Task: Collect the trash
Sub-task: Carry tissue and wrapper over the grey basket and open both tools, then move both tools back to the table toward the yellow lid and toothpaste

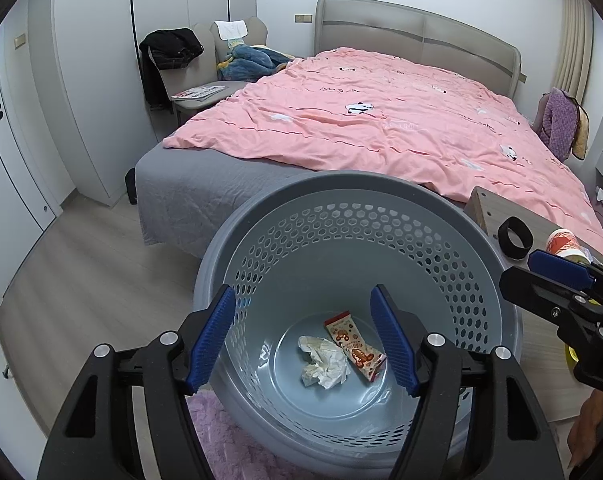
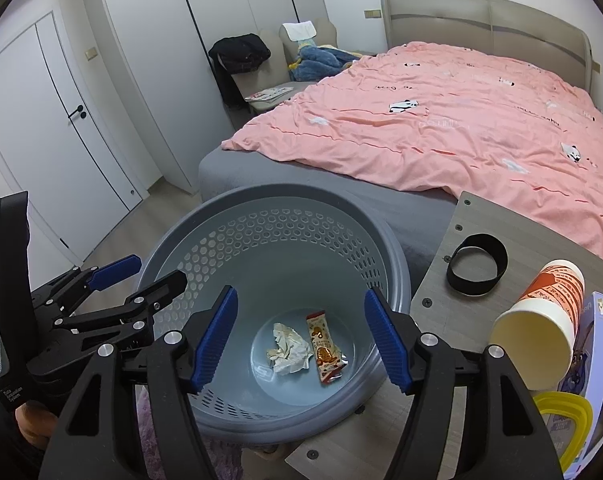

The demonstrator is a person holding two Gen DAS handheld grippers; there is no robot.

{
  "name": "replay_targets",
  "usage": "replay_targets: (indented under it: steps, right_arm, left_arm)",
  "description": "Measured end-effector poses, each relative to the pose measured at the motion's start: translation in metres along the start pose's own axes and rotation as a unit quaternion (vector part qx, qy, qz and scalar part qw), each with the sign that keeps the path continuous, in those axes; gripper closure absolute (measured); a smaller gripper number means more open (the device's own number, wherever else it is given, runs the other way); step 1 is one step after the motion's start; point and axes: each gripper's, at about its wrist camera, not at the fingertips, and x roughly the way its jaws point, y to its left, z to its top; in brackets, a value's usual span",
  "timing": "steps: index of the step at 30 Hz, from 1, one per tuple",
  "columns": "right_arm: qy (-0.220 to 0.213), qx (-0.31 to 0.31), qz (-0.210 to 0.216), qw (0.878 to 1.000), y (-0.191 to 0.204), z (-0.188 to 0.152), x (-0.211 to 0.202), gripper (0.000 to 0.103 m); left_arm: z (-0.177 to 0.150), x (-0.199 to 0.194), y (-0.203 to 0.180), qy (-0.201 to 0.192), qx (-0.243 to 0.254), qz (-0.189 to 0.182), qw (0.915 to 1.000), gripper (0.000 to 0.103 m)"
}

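A grey perforated bin stands on the floor at the foot of the bed. On its bottom lie a crumpled white tissue and a red-and-cream snack wrapper, side by side. My left gripper hangs open over the bin's mouth with nothing between its blue pads. My right gripper shows at the bin's right rim. In the right wrist view the bin, tissue and wrapper appear again. There my right gripper is open and empty above them, with the left gripper over the left rim.
A wooden side table to the right of the bin carries a black band, a tipped paper cup and a yellow-rimmed item. The bed with a pink duvet lies behind. A fluffy pink rug lies under the bin.
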Motion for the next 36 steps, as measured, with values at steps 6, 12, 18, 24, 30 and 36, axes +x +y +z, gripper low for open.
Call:
replay_targets:
  steps: [6, 12, 18, 24, 30, 36]
  right_arm:
    - [-0.004, 0.002, 0.001, 1.000, 0.000, -0.003, -0.004, 0.035]
    - [-0.010, 0.007, -0.002, 1.000, -0.006, -0.008, -0.014, 0.031]
    - [-0.019, 0.016, -0.012, 1.000, -0.016, -0.015, -0.030, 0.026]
    - [-0.028, 0.029, -0.025, 0.999, -0.027, -0.025, -0.048, 0.022]
    - [-0.033, 0.043, -0.039, 0.998, -0.041, -0.040, -0.066, 0.021]
    - [-0.035, 0.060, -0.054, 0.996, -0.057, -0.058, -0.084, 0.019]
  left_arm:
    - [-0.001, -0.007, -0.002, -0.005, 0.003, 0.003, 1.0000, 0.035]
    - [-0.002, -0.016, -0.009, -0.011, 0.008, 0.001, 0.9999, 0.032]
    - [-0.004, -0.023, -0.018, -0.015, 0.015, -0.005, 0.9998, 0.032]
    - [-0.009, -0.031, -0.033, -0.017, 0.025, -0.016, 0.9994, 0.031]
    - [-0.015, -0.037, -0.052, -0.016, 0.037, -0.033, 0.9986, 0.030]
    - [-0.023, -0.042, -0.077, -0.011, 0.056, -0.054, 0.9969, 0.030]
